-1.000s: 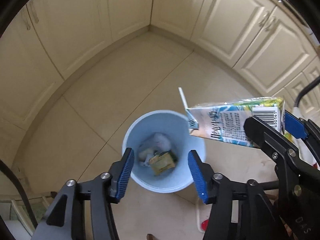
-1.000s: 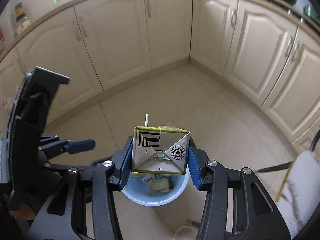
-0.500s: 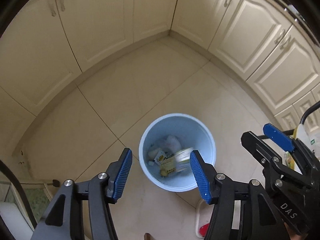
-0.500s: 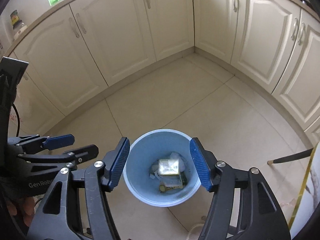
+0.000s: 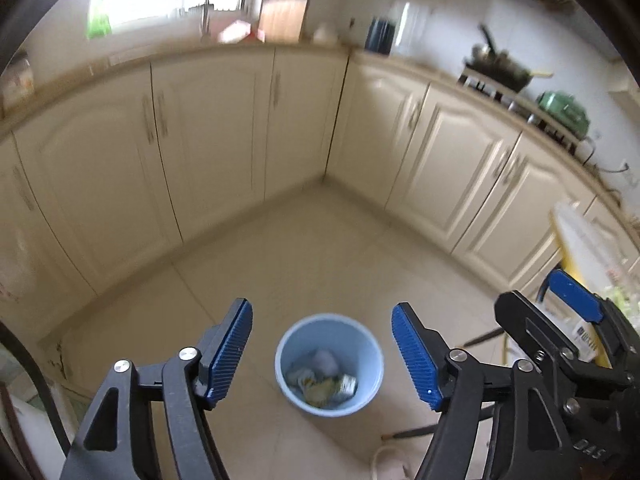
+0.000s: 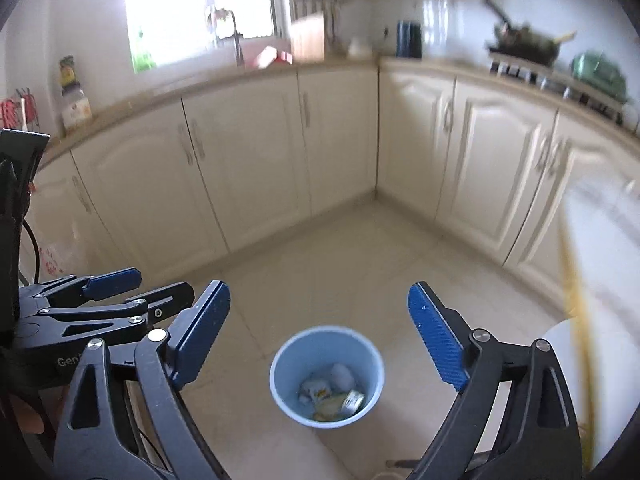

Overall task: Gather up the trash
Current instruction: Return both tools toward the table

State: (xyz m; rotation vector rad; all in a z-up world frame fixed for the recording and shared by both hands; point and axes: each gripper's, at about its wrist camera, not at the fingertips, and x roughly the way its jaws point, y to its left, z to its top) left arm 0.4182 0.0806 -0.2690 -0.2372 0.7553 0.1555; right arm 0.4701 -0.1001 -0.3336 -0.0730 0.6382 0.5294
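Observation:
A light blue bin (image 5: 332, 330) stands on the tiled floor, far below both grippers. Inside it lie a drink carton (image 5: 348, 384) and crumpled paper (image 5: 324, 360). My left gripper (image 5: 322, 304) is high above the bin with its jaws opening and nothing between them. In the right wrist view, the bin (image 6: 324, 344) and the carton (image 6: 352, 400) sit low in the frame. My right gripper (image 6: 320, 288) has its jaws opening wide and is empty. Each gripper shows in the other's view: the right gripper (image 5: 528, 290) and the left gripper (image 6: 164, 282).
Cream cabinet doors (image 6: 256, 168) wrap around the corner behind the bin. The countertop (image 5: 440, 76) carries a stove with a wok (image 5: 496, 64). A white table with yellow trim (image 6: 600, 240) is close on the right. A dark leg (image 5: 480, 336) slants over the floor.
The carton left the right gripper and fell into the bin. Both grippers then rose and tilted upward, so the bin looks smaller, and both jaws spread wider.

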